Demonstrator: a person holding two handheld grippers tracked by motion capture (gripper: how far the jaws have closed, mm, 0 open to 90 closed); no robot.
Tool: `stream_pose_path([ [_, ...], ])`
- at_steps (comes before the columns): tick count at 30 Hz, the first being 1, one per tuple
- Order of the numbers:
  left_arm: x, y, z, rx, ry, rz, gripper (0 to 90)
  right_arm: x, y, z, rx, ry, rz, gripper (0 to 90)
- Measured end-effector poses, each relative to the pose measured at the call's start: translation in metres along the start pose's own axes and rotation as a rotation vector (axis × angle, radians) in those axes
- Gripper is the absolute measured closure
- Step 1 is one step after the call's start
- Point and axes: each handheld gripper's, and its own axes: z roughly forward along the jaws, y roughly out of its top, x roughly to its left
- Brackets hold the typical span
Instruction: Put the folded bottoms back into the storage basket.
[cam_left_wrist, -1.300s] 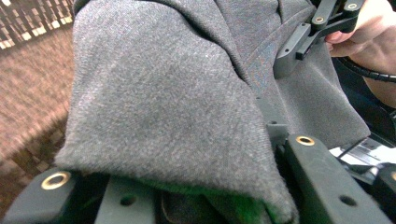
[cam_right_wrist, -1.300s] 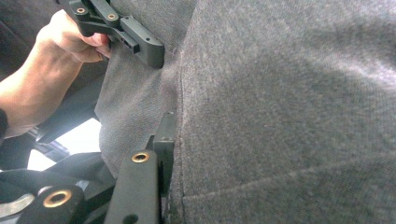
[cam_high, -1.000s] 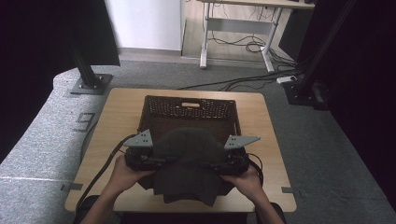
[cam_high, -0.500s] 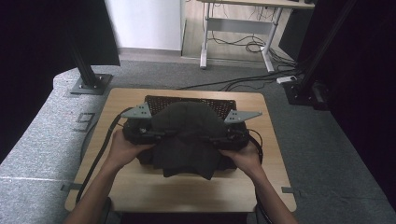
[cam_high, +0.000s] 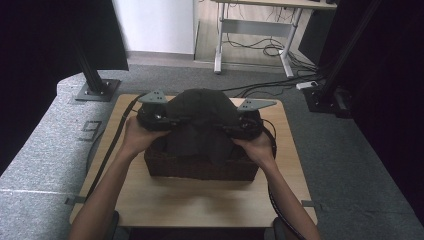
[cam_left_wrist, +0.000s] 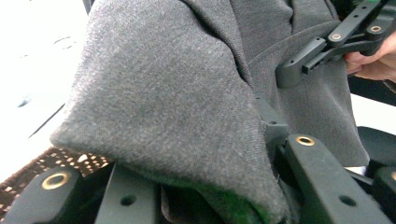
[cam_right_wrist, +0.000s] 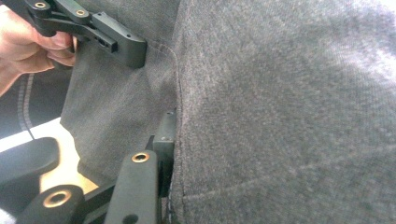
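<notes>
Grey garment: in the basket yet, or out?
Out, mostly. The garment is bunched and held between both grippers above the basket; its lower folds hang toward the opening. Whether they touch inside, cannot tell.

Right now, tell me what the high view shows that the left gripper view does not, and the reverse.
High view alone: the whole wooden table, both forearms, the left gripper, the grey carpet and a desk behind, and the dark garment held over the full dark woven basket.

Left gripper view alone: the garment's grey knit weave close up, draped across that gripper's own black jaws, with a seam down the cloth.

Both: the garment, a part of the basket, and the right gripper clamped on the cloth, with the hand behind it.
</notes>
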Motion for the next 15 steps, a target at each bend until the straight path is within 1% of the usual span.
stream_pose_path([
  [3,0.01,0.001,0.007,-0.001,0.011,0.001,61.4,-0.008,0.003,0.008,0.002,-0.029,-0.009,57.4],
  [6,0.021,-0.003,0.016,0.001,0.015,0.001,61.4,-0.015,0.003,0.015,0.012,-0.048,-0.008,57.4],
  [10,0.035,-0.011,0.029,0.008,0.019,0.01,61.4,-0.026,-0.001,0.028,0.034,-0.074,-0.002,57.4],
  [15,0.049,-0.025,0.044,0.018,0.02,-0.002,61.4,-0.038,-0.011,0.045,0.057,-0.095,0.009,57.4],
])
